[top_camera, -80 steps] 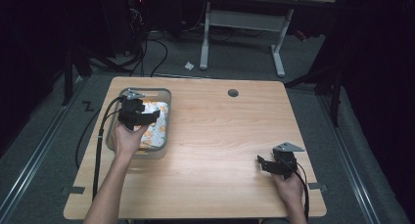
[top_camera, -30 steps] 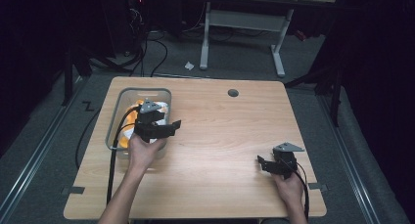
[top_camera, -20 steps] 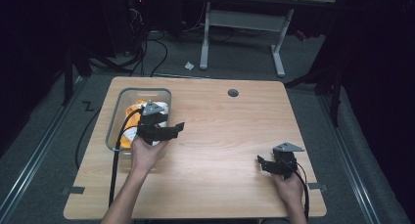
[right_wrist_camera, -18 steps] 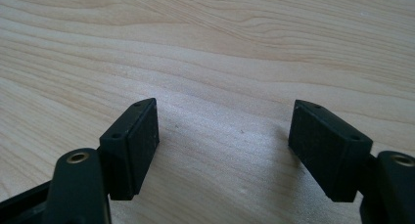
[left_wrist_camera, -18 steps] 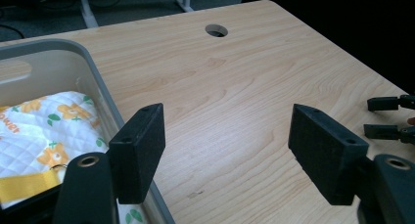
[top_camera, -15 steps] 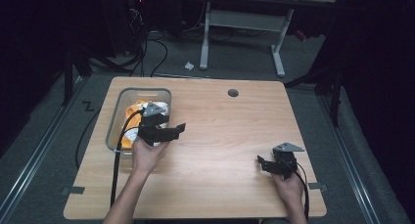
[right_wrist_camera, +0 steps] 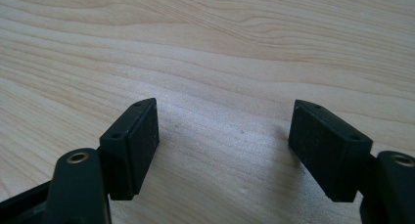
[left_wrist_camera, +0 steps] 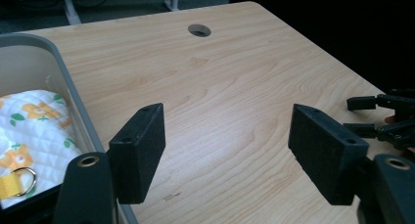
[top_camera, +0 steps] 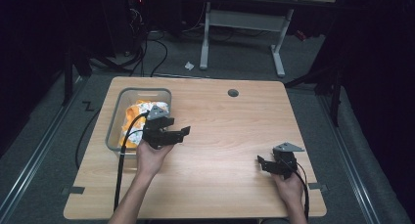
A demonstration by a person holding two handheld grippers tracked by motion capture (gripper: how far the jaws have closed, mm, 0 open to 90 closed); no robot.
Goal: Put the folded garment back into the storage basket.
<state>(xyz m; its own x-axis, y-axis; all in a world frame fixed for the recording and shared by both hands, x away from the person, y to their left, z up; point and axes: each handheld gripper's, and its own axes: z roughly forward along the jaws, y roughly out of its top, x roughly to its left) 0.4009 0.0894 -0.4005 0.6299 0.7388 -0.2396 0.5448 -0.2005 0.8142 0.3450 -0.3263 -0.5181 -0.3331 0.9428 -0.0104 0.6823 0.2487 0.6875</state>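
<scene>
Bin at our 10 o'clock on the table, long axis running 12 to 6. It holds a quilted cloth with orange flowers, plus a yellow strap with a metal ring. Left gripper hovers just beside the bin's 3 o'clock wall, jaws wide and empty, pointing toward 3 o'clock over bare wood. From it the cloth lies toward 9 o'clock, close behind the jaws. Right gripper sits at 5 o'clock on the table, well apart from the bin, jaws wide, nothing between. We judge the left hand far nearer; any pick would need it turned back toward the bin.
</scene>
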